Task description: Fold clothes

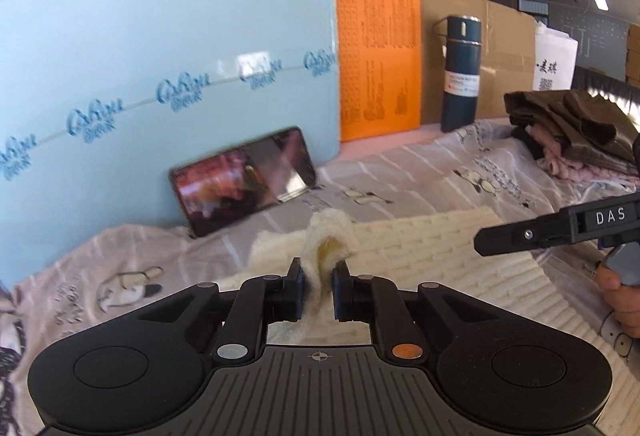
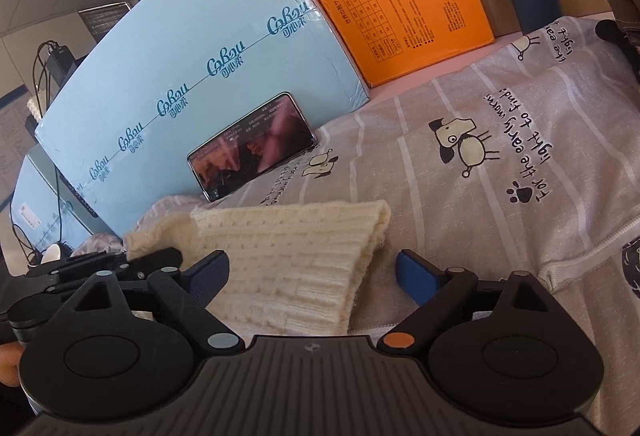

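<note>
- My left gripper (image 1: 318, 282): jaws pinching a bunched corner of the cream knit (image 1: 440, 236), lifted off the bedsheet (image 1: 400, 172).
- Knit's long axis runs left-right, toward my right.
- My right gripper (image 2: 312, 272): jaws spread, straddling the knit's free end; nearer for that grab.

1. A light blue box (image 1: 168, 48) with printed lettering stands at ten o'clock in the left wrist view.
2. A phone (image 1: 244, 178) with a lit screen leans against the foot of the light blue box.
3. An orange box (image 1: 378, 56) stands upright at one o'clock, touching the blue one.
4. A dark blue bottle (image 1: 460, 72) stands at two o'clock before a cardboard panel (image 1: 504, 48).
5. A grey sheet (image 2: 500, 164) printed with cartoon dogs covers the surface.
</note>
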A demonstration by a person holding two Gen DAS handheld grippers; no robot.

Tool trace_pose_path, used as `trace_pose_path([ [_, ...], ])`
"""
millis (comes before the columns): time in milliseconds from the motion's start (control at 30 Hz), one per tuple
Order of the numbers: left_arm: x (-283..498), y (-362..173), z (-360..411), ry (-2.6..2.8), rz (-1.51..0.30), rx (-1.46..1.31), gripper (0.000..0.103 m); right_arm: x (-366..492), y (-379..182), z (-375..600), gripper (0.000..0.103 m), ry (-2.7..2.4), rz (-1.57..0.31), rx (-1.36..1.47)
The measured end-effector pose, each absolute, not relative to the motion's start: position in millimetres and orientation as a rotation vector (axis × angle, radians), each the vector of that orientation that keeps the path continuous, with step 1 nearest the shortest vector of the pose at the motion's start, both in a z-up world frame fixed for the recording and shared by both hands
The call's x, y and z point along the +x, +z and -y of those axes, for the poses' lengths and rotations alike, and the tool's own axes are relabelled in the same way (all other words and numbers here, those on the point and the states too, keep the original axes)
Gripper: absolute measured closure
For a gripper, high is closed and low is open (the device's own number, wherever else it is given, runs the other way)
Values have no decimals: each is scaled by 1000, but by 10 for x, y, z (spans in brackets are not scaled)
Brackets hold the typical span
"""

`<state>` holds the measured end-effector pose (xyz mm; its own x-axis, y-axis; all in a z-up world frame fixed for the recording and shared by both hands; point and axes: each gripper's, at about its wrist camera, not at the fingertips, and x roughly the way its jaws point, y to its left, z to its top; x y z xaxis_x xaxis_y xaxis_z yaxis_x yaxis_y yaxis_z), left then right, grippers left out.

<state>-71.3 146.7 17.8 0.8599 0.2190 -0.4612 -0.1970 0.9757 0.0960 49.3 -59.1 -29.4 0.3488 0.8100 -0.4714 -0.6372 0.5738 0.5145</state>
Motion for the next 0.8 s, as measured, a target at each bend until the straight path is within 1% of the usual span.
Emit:
trace_pose_path([
  [33, -774, 227, -1514, 266, -461, 59, 91, 488, -295, 583, 47, 953, -763, 250],
  [67, -835, 275, -1560, 314, -432, 72, 91, 479, -297, 568, 54, 959, -765, 237],
  [133, -950, 355, -1658, 407, -383, 95, 92, 457, -296, 543, 72, 979, -761, 215],
  [167, -1001, 372, -1728, 441, -373, 87, 92, 443, -290, 538, 78, 994, -753, 210],
  [200, -1052, 384, -1805, 471, -365, 71, 92, 429, -284, 533, 87, 1008, -745, 204],
  [233, -1087, 385, -1867, 493, -362, 59, 92, 410, -263, 546, 91, 1013, -718, 208],
  [300, -1141, 374, -1975, 530, -358, 39, 92, 373, -200, 596, 93, 1010, -652, 228],
  [367, -1128, 324, -2089, 546, -386, 18, 92, 354, -159, 626, 93, 992, -617, 235],
  [467, -1038, 155, -2257, 567, -483, -1, 92, 388, -195, 572, 93, 966, -655, 197],
  [500, -1003, 82, -2300, 579, -521, 2, 86, 402, -213, 550, 93, 958, -671, 182],
  [533, -972, 28, -2332, 596, -555, 9, 84, 415, -232, 528, 91, 949, -687, 166],
  [567, -953, -18, -2358, 614, -581, 21, 80, 420, -237, 525, 89, 949, -692, 165],
  [600, -950, -48, -2377, 639, -597, 34, 70, 420, -238, 531, 87, 944, -690, 166],
  [633, -953, -56, -2391, 671, -602, 51, 51, 420, -239, 539, 83, 937, -687, 167],
  [667, -982, -52, -2392, 720, -590, 80, 42, 419, -240, 547, 80, 930, -684, 168],
  [700, -1029, -27, -2386, 764, -568, 108, 34, 417, -235, 558, 73, 919, -678, 170],
  [733, -1072, 10, -2379, 792, -552, 124, 34, 415, -230, 569, 65, 908, -671, 172],
  [767, -1142, 74, -2356, 805, -528, 126, 34, 413, -224, 581, 60, 896, -664, 174],
  [800, -1227, 151, -2325, 814, -500, 123, 34, 403, -208, 596, 50, 882, -648, 174],
])
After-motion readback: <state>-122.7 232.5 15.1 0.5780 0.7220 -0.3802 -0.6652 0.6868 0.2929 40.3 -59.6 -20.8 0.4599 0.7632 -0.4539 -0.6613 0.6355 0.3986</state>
